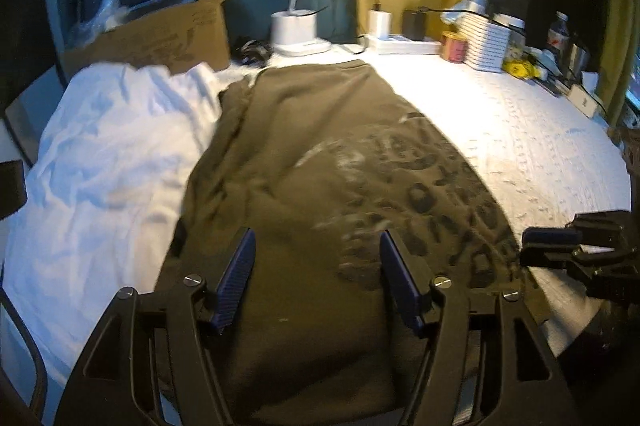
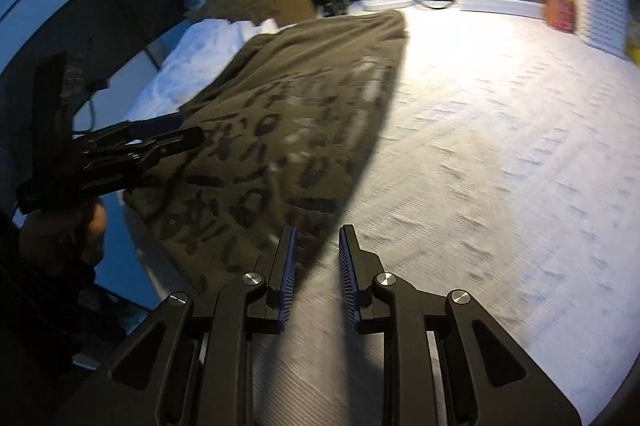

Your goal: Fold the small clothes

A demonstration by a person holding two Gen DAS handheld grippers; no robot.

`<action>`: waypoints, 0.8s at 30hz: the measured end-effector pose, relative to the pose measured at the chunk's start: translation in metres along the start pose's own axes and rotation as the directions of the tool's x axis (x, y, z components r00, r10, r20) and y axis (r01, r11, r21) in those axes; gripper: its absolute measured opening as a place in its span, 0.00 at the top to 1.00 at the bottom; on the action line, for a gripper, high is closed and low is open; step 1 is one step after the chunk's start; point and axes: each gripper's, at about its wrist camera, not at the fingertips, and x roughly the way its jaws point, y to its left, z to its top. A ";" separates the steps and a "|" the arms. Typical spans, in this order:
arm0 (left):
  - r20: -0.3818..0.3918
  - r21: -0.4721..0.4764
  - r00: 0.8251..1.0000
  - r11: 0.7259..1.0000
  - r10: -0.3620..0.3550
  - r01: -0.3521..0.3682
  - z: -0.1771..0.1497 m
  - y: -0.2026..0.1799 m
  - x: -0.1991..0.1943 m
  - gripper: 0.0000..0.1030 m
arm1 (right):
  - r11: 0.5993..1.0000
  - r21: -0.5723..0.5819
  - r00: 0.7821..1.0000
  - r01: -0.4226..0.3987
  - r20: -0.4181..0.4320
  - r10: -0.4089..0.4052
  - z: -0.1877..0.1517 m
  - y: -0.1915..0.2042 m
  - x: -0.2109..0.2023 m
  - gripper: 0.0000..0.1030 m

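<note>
An olive-green garment (image 1: pixel 304 146) with dark printed lettering lies flat on the white textured table cover (image 1: pixel 540 146). My left gripper (image 1: pixel 316 240) hovers over its near part, jaws wide apart and nothing between them. My right gripper (image 2: pixel 318 232) is at the garment's (image 2: pixel 280 106) right near edge, over the cover (image 2: pixel 500 146). Its jaws stand a narrow gap apart with nothing in the gap. Each gripper also shows in the other view: the right gripper (image 1: pixel 524 246) at the garment's right side, the left gripper (image 2: pixel 190 128) at its left side.
A crumpled white cloth (image 1: pixel 104 146) lies left of the garment. Behind it stands a cardboard box (image 1: pixel 172 34). Along the back are a white lamp base (image 1: pixel 294 30), a power strip (image 1: pixel 404 46), a red can (image 1: pixel 454 46) and a stack of white boxes (image 1: pixel 488 46).
</note>
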 end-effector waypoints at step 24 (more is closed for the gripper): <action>0.089 0.048 0.982 0.986 -0.164 0.161 0.037 -0.099 -0.008 0.18 | 0.961 0.141 0.960 0.238 0.114 -0.255 -0.012 -0.080 -0.093 0.47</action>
